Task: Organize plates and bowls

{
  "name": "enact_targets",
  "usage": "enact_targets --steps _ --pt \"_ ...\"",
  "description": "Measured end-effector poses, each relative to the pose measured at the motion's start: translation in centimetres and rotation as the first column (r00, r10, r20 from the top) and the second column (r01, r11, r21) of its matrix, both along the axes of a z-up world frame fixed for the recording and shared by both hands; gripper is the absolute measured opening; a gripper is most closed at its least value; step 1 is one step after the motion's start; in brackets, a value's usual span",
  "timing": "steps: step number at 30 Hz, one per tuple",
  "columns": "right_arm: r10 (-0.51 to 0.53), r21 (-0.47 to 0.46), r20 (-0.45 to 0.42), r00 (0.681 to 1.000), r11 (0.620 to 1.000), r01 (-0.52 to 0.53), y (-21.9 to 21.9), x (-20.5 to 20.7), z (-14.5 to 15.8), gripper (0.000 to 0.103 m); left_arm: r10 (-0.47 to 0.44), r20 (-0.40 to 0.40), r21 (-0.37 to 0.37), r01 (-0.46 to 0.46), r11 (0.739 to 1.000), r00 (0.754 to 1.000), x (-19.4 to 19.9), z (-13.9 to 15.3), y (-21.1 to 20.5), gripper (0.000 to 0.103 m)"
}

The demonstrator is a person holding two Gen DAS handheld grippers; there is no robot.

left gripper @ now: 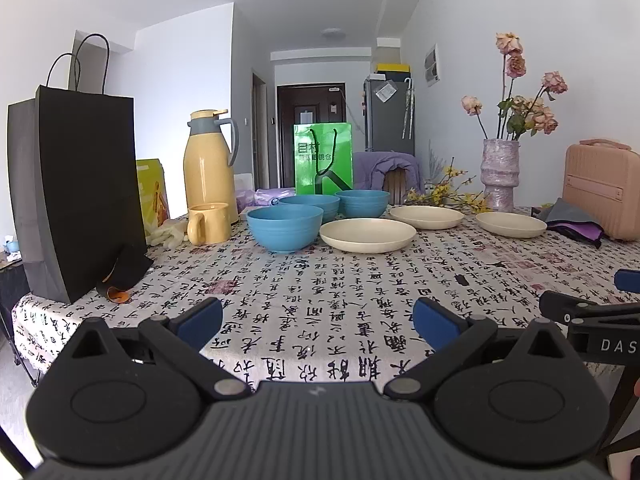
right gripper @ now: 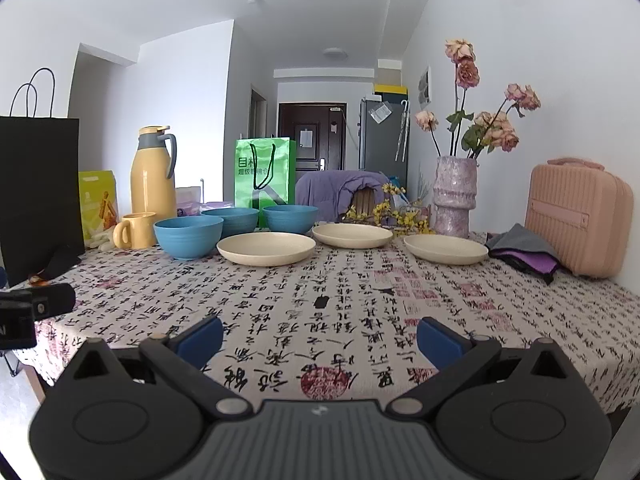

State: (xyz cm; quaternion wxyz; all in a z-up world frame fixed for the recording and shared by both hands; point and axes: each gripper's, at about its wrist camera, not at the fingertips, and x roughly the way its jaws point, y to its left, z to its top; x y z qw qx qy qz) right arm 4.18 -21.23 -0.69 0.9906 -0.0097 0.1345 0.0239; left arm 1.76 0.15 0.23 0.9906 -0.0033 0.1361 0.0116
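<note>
Plates and bowls sit untouched across the middle of both frames, on the far half of the bench (right gripper: 360, 300), well apart from both tools.

Nearest, at the bottom of each frame, the left tool (left gripper: 318, 322) and the right tool (right gripper: 320, 338) hover over the calligraphy-print cloth with their blue pads spread wide and nothing between them.

Beyond them lie 3 cream plates in a loose row: the near plate (right gripper: 266, 249), the middle plate (right gripper: 352, 235) and the right plate (right gripper: 446, 249). All look empty. To their left stand 3 blue bowls: the front bowl (right gripper: 188, 237), the second bowl (right gripper: 230, 220) and the third bowl (right gripper: 290, 218). The low view hides their insides, so I cannot tell whether they hold anything.

Risks, as I judge them:
- The plates are shallow with thin rims lying flat on cloth, so a pinch could slip or drag the cloth and shift every dish.
- The front bowl appears to touch the near plate, so lifting either may knock the other.
- The yellow mug (right gripper: 134, 230) and thermos jug (right gripper: 154, 174) stand just beside the bowls at left and could be bumped on a reach.
- The vase of dried roses (right gripper: 456, 196) stands behind the right plate and could tip.
</note>
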Motion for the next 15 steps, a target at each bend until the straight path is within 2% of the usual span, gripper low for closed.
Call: enact_targets --steps 5,9,15 --pt "-0.008 -0.002 0.003 1.000 1.000 0.008 0.1 1.1 0.4 0.103 0.014 0.001 0.004 -0.014 1.000 1.000 1.2 0.6 0.3 0.103" --pt "-0.007 -0.008 -0.001 1.000 1.000 0.007 0.1 1.9 0.5 0.103 0.023 -0.036 0.018 -0.022 1.000 0.999 2.6 0.7 0.3 0.103" --pt "-0.018 0.002 0.002 1.000 1.000 0.018 -0.3 3.6 0.7 0.103 0.017 -0.028 0.010 -0.017 1.000 0.999 4.9 1.0 0.1 0.103"
